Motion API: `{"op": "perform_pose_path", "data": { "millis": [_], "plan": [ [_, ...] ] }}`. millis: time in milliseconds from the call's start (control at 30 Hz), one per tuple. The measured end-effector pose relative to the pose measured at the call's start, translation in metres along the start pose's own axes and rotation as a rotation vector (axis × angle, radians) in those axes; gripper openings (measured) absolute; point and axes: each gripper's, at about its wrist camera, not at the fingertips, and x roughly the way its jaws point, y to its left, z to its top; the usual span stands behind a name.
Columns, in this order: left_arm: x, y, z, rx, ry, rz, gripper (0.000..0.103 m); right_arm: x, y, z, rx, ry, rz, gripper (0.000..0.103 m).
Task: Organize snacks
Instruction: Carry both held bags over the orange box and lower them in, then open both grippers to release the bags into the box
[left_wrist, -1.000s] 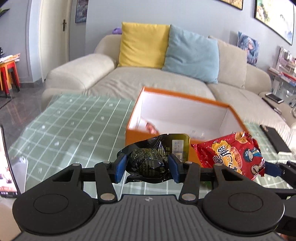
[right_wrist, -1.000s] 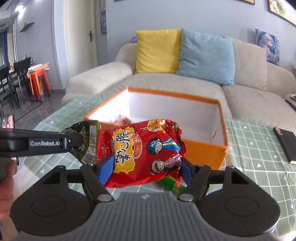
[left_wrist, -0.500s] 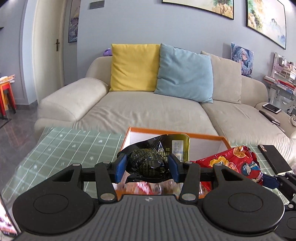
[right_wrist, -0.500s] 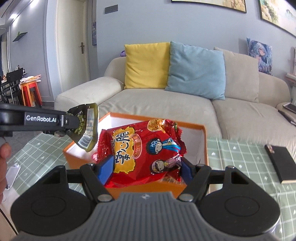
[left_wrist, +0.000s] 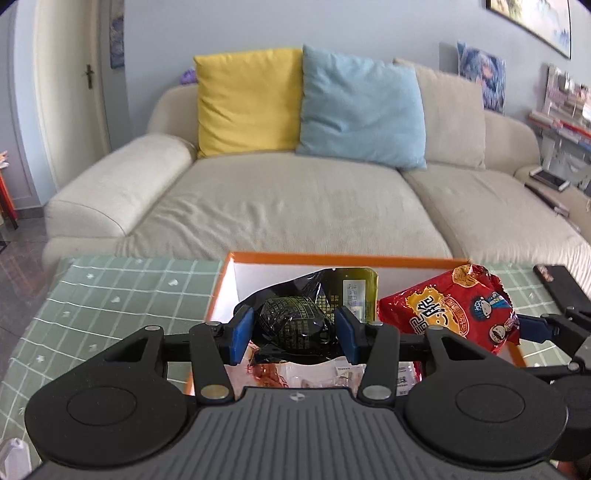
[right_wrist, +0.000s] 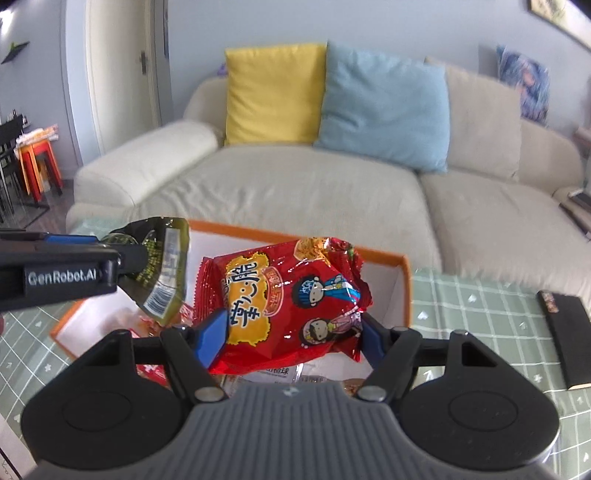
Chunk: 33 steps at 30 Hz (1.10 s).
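A green checked tablecloth (left_wrist: 110, 295) covers the tabletop, with a beige sofa (left_wrist: 295, 206) behind its far edge carrying a yellow cushion (left_wrist: 247, 99) and, to its right, a blue cushion (left_wrist: 362, 110). On the cloth stands an open orange box (left_wrist: 332, 256) with white inner walls, and both grippers hang over it. The left gripper (left_wrist: 293, 334) has its blue-padded fingers clamped on a black and olive snack packet (left_wrist: 295, 325), crinkled, covered in fine gold print too small to read, with a white label on its olive top flap. In the right wrist view the same gripper enters from the left edge, and its side bears the white lettering "GenRobot.AI"; the packet's olive end hangs down beyond it, showing a barcode. Just to the right, the right gripper (right_wrist: 291, 332) is closed tight on a red snack bag (right_wrist: 288, 306), held above the box's near right part. The bag carries large Chinese characters on a yellow patch and two cartoon children, one in blue and one in pink. Beneath both held snacks, more packets (left_wrist: 295, 373) lie on the box floor, some red and some white with printed text that is hard to read. Near the tabletop's right edge lies a flat black object (right_wrist: 565, 332), well apart from the box.
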Motion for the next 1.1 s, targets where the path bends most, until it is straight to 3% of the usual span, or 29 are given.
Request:
{"op": "perform_pose_path", "data": {
  "millis": [400,667,700,900,967,1100],
  "plan": [
    [0.064,-0.02,-0.006,0.102,0.173,0.025,0.054,0.082,-0.02,0.008,0.034,0.262,-0.056,0.071],
    [0.083,-0.018,-0.013,0.085,0.258,0.059,0.051,0.09,-0.006,0.007,-0.073,0.284,-0.062,0.072],
    [0.083,-0.018,-0.013,0.086,0.263,0.06,0.047,0.09,-0.006,0.007,-0.078,0.284,-0.058,0.073],
    [0.082,-0.02,-0.013,0.118,0.254,0.064,0.049,0.092,-0.008,0.01,-0.064,0.285,-0.068,0.076],
    [0.083,-0.02,-0.012,0.122,0.254,0.073,0.056,0.091,-0.007,0.009,-0.067,0.282,-0.07,0.076],
    [0.079,-0.018,-0.01,0.126,0.226,0.104,0.087,0.09,-0.004,0.007,-0.105,0.282,-0.094,0.08]
  ]
}}
